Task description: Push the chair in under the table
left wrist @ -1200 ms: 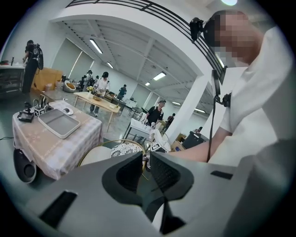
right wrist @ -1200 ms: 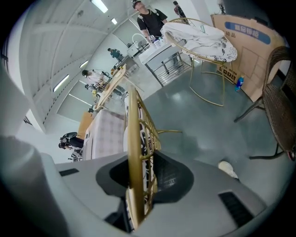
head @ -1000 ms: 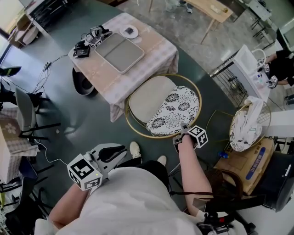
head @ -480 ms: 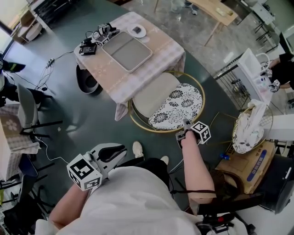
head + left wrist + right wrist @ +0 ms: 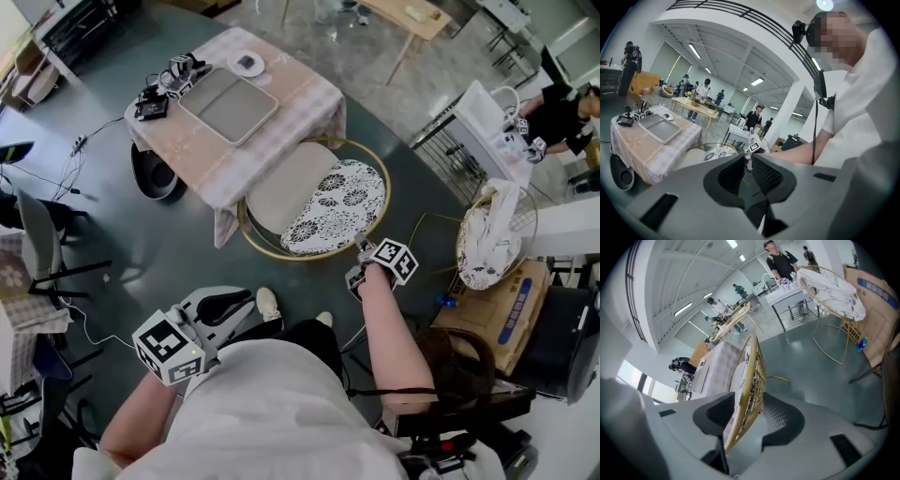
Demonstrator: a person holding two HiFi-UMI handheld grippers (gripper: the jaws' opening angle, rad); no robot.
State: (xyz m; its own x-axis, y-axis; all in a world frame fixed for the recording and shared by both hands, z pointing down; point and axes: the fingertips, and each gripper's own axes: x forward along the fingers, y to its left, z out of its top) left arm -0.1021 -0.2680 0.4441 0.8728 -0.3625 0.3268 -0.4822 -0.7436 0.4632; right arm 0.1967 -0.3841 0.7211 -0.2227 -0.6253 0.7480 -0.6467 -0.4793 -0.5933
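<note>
A round gold-rimmed chair [image 5: 281, 192] with a black-and-white patterned cushion [image 5: 333, 211] stands with its seat partly under the table [image 5: 281, 103], which wears a pale checked cloth. My right gripper [image 5: 360, 253] is at the chair's near rim. In the right gripper view the gold rim [image 5: 752, 366] runs between the jaws of the right gripper [image 5: 749, 411], which are opening and stand loose around it. My left gripper [image 5: 246, 302] hangs by my body, away from the chair. In its own view the left gripper [image 5: 747, 164] shows a narrow gap with nothing in it.
A grey tray [image 5: 220, 103] and small devices [image 5: 164, 84] lie on the table, with a dark round object [image 5: 150, 173] on the floor beside it. A second gold chair [image 5: 492, 234] and a cardboard box [image 5: 502, 314] stand at right. An office chair [image 5: 37, 234] stands at left.
The chair has slid further in under the table. My right gripper followed it, then its jaws widened on the rim and it lifted a little. The left gripper stayed put.
</note>
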